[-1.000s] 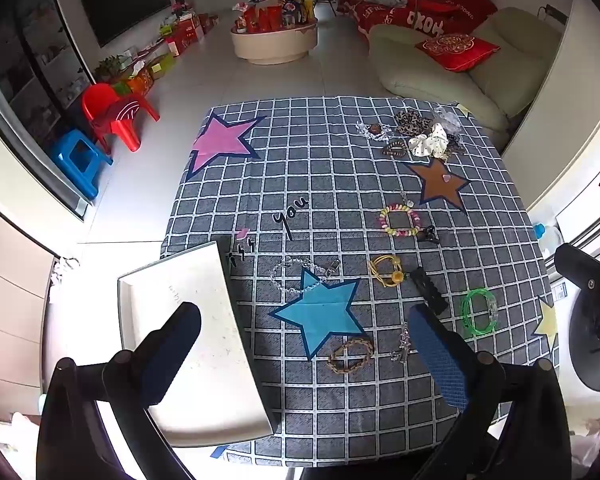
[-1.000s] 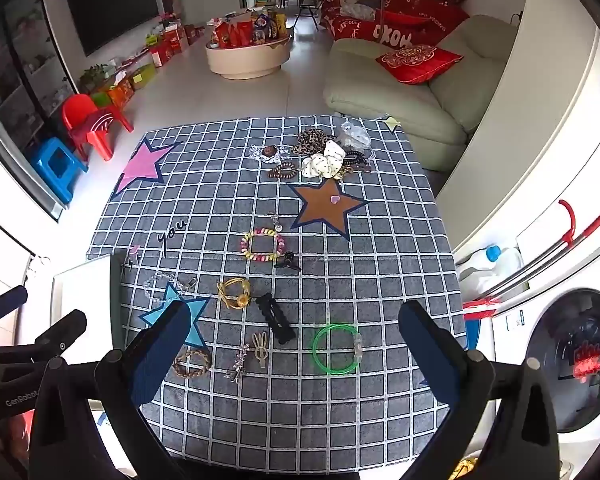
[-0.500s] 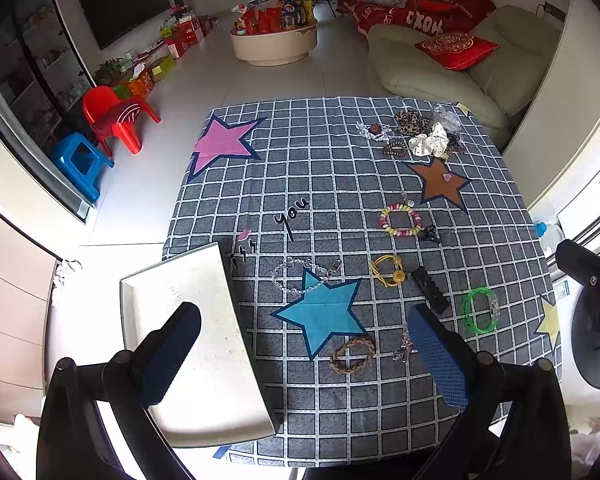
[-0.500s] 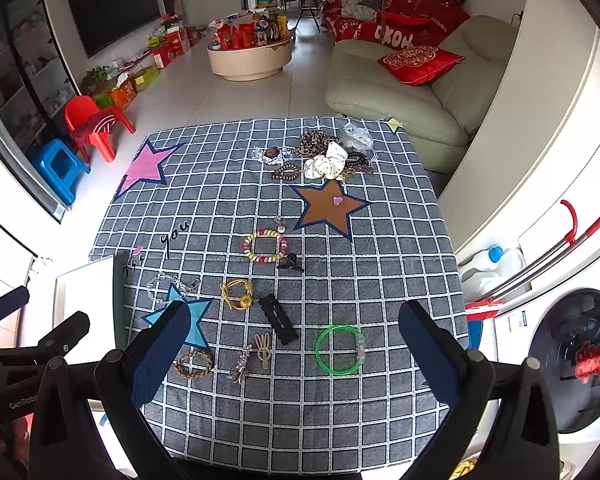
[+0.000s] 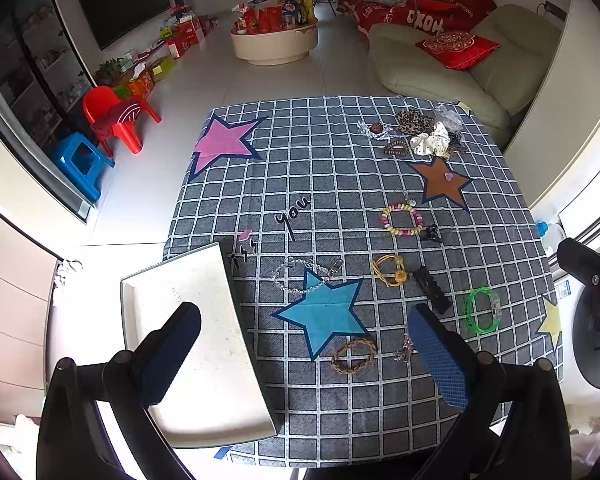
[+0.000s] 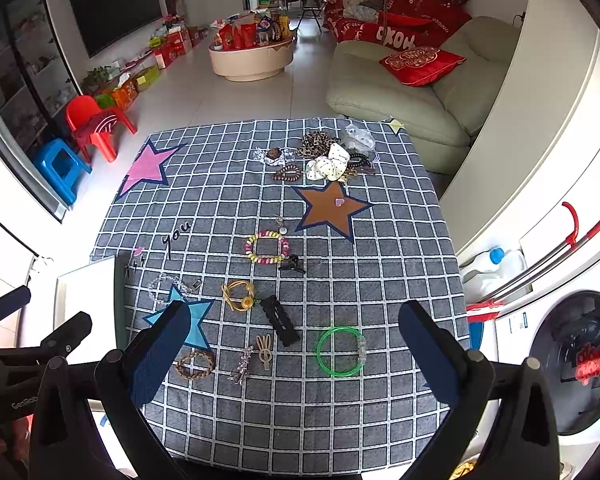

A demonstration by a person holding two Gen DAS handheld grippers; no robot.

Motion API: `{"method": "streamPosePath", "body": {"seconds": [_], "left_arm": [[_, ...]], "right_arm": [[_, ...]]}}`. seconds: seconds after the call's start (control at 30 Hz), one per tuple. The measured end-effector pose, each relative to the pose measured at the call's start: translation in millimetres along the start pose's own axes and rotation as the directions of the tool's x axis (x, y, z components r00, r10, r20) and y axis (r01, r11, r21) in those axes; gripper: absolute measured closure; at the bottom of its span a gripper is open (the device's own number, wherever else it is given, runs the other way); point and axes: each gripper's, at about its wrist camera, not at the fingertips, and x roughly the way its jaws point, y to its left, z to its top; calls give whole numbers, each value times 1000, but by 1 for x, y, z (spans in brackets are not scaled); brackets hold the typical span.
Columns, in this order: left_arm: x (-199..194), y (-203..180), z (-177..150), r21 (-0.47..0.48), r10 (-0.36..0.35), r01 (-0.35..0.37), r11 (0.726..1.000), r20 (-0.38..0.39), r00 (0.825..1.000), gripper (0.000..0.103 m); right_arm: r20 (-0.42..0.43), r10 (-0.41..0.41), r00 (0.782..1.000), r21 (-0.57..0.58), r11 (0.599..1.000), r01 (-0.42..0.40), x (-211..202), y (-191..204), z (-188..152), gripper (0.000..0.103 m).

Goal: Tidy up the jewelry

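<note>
A table wears a gray checked cloth (image 6: 380, 280) with big stars on it: one pink, one brown and one blue, plus bits of yellow ones at the edges.

One white tray (image 5: 188, 320) sits at the near left edge of the table, and nothing lies in the part that shows.

The left gripper (image 5: 300, 354) is wide open above the tray's edge and the blue star, and it holds nothing. The right gripper (image 6: 292, 354) is wide open too, up over the near side of the cloth, with nothing in it.

The jewelry lies spread out on the cloth. Near the front there is one green bracelet (image 6: 340, 351), one brown braided bracelet (image 6: 195, 364), one tan hair clip (image 6: 264, 352), one small silver thing (image 6: 242, 364) just beside it, and one long black hair clip (image 6: 280, 320). Farther in are one yellow hair tie (image 6: 239, 296), one clear bead bracelet (image 6: 168, 290), one bracelet of colored beads (image 6: 267, 247) and one little black clip (image 6: 292, 266) touching it.

At the far side is one pile (image 6: 328, 156) of scrunchies and beads; I can't count those well.
</note>
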Motion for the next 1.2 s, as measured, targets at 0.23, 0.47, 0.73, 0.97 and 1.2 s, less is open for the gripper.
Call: {"method": "streamPosePath", "body": {"seconds": [0.23, 0.47, 0.73, 0.97, 1.2], "left_arm": [[0, 0, -1, 0, 0, 0, 1000, 1, 1000, 0], [0, 0, 0, 1, 0, 0, 1000, 1, 1000, 0], [0, 0, 0, 1, 2, -2, 1000, 1, 1000, 0], [0, -1, 0, 1, 2, -2, 1000, 1, 1000, 0], [0, -1, 0, 0, 2, -2, 1000, 2, 1000, 0]], "right_arm": [[0, 0, 1000, 0, 1000, 0, 0, 0, 0, 0], [-1, 0, 1000, -1, 1000, 0, 0, 1, 0, 0], [0, 2, 1000, -2, 1000, -2, 0, 1, 1, 0], [3, 8, 1000, -7, 1000, -8, -1, 6, 0, 0], [3, 7, 1000, -8, 1000, -7, -1, 5, 1, 0]]}}
